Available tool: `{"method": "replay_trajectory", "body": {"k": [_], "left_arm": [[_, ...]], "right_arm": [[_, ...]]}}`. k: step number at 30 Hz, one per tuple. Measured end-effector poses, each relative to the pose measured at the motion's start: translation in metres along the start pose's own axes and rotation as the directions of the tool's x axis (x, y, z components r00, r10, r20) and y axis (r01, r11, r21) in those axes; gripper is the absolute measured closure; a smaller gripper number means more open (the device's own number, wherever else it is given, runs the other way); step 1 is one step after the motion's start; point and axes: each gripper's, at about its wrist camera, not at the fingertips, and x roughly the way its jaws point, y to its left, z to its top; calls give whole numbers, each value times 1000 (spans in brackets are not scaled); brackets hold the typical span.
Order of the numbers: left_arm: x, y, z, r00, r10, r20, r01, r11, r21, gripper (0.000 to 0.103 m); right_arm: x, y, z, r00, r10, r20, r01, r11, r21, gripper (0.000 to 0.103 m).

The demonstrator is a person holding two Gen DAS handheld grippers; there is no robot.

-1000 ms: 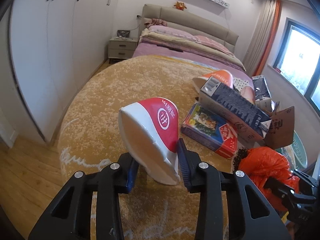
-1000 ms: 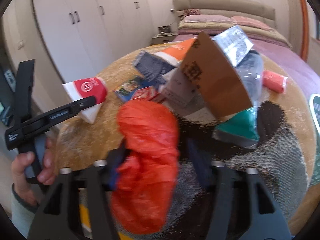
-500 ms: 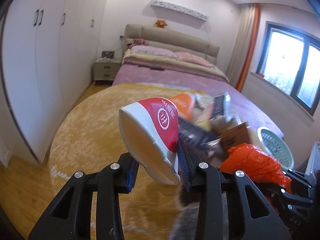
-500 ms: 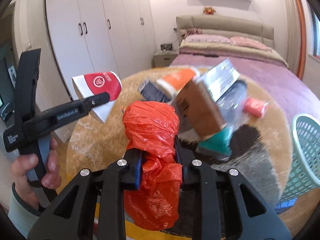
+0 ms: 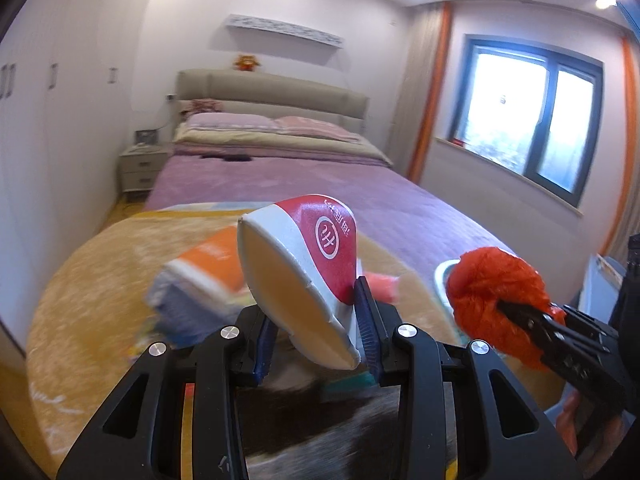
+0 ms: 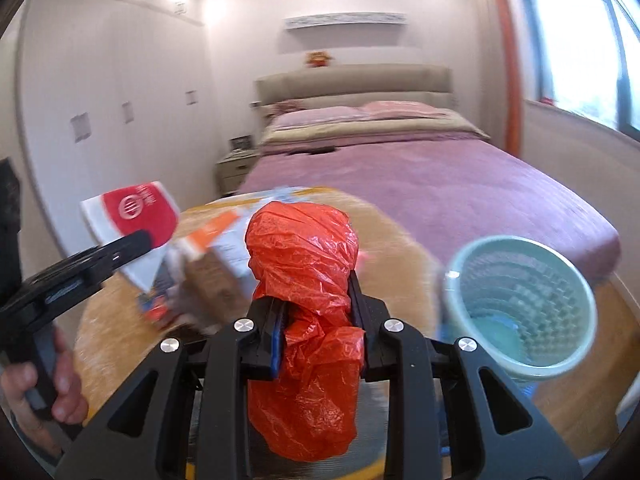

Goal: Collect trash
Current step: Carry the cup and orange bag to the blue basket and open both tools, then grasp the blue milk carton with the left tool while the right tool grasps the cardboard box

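Two held items, crushed paper cup, orange plastic bag, blurred litter behind

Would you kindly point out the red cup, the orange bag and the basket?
Red cup point(image 5: 316, 256): left wrist view, on its red side.
Orange bag point(image 6: 304, 256): right wrist view, upper bulge.
Basket point(image 6: 576, 280): right wrist view, on its rim.

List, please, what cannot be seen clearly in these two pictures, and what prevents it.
- Trash pile on the rug: motion blur in both views; items unreadable.
- Bin: right wrist view shows it blurred, contents unclear; in the left wrist view the bag covers it.
- Cup base: hidden between the left gripper pads.
- Bag's lower end: cut off behind the right gripper.
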Motion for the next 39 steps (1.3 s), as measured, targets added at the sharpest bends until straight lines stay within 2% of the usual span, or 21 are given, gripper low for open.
{"method": "replay_trajectory", "body": {"k": [6,12,16,18,25,27,28,29,30,32,35,39], "left_arm": [[45,-58,8,994,-95,-50,98,993,69,68],[94,-113,10,974,-186,-132,201,972,118,68],[130,-139,6,953,-230,-197,257,958,124,68],[152,-150,2,936,-260,-237,291,950,111,68],[218,-180,-18,886,-296,-358,345,935,82,66],[232,-182,-23,868,-304,-393,353,934,55,59],[234,-182,-26,862,-310,-401,355,934,43,44],[232,-180,-27,864,-314,-394,354,935,32,35],[227,-179,-29,869,-315,-381,353,935,31,33],[217,-174,-28,870,-327,-368,364,931,34,32],[203,-167,-23,872,-345,-348,378,925,30,29],[188,-163,-16,880,-348,-323,376,926,26,28]], "right_arm": [[7,-70,2,990,-140,-24,142,984,111,79],[31,-143,-6,961,-258,-105,275,938,210,79],[50,-181,-15,939,-296,-175,334,907,257,79],[57,-195,-19,929,-307,-210,356,895,270,79],[74,-221,-28,905,-306,-296,393,866,308,76],[77,-231,-32,905,-284,-318,386,861,331,69],[76,-233,-35,906,-274,-321,381,860,341,61],[74,-235,-36,910,-269,-316,375,859,349,57],[71,-235,-37,910,-276,-309,378,858,348,57],[67,-233,-37,910,-288,-299,383,860,337,57],[61,-229,-35,920,-274,-279,363,863,350,54],[55,-219,-30,919,-291,-264,370,867,333,50]]}}
